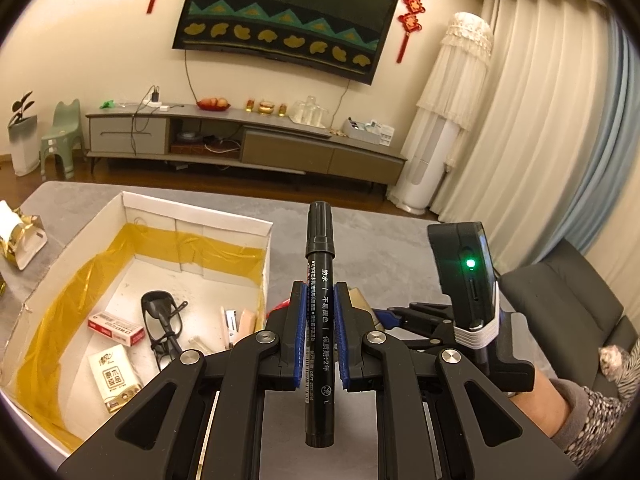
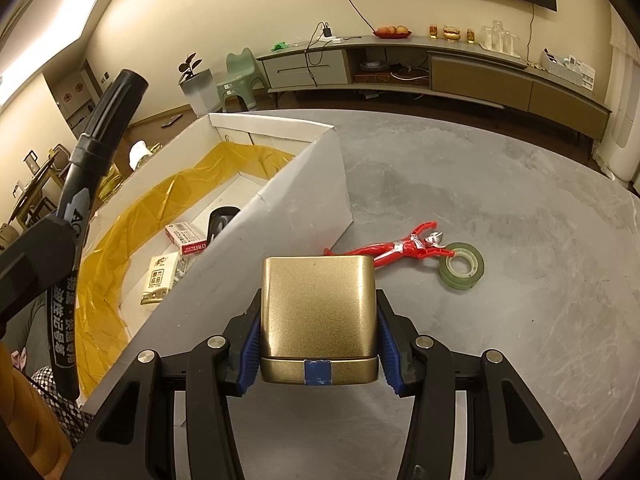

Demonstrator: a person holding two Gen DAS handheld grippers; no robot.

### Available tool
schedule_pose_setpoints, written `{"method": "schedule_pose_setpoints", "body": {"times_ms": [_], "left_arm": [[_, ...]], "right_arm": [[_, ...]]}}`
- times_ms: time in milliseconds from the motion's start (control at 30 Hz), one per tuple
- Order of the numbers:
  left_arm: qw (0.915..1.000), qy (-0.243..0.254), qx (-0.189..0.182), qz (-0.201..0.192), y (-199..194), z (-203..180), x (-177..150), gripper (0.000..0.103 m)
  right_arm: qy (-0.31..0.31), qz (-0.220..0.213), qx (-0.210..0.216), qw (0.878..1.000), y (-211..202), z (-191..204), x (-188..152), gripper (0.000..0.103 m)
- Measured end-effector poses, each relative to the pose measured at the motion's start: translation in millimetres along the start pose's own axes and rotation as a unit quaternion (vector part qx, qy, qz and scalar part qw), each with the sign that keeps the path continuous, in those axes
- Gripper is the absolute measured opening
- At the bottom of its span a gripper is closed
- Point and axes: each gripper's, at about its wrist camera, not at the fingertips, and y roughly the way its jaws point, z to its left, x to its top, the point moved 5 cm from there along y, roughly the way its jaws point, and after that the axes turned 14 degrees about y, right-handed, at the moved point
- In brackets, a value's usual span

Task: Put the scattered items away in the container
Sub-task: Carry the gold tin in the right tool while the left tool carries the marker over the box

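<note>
My left gripper [image 1: 320,300] is shut on a black marker [image 1: 320,280], held above the table just right of the white box [image 1: 200,220]. The marker also shows at the left of the right wrist view [image 2: 80,200]. My right gripper [image 2: 318,320] is shut on a gold tin [image 2: 318,304], held beside the box's right wall [image 2: 304,184]. The box is lined with yellow film and holds glasses [image 1: 162,320], a red-and-white staple box [image 1: 116,328], a tissue pack [image 1: 114,376] and small items. A red toy figure [image 2: 404,246] and a tape roll [image 2: 460,270] lie on the grey table [image 2: 480,200].
A gold-and-white bag [image 1: 20,240] lies on the table left of the box. The right gripper's camera unit [image 1: 464,272] shows in the left wrist view. A TV cabinet [image 1: 240,140] stands by the far wall, and a grey sofa [image 1: 568,300] is at the right.
</note>
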Motion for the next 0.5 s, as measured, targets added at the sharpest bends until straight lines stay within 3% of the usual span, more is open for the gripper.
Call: {"method": "schedule_pose_setpoints", "body": {"times_ms": [500], "left_arm": [[0.9989,-0.038,0.024,-0.013,-19,43,2,0.014]], "right_arm": [[-0.006,-0.019,0.007,1.000,-9,21,11,0.051]]}}
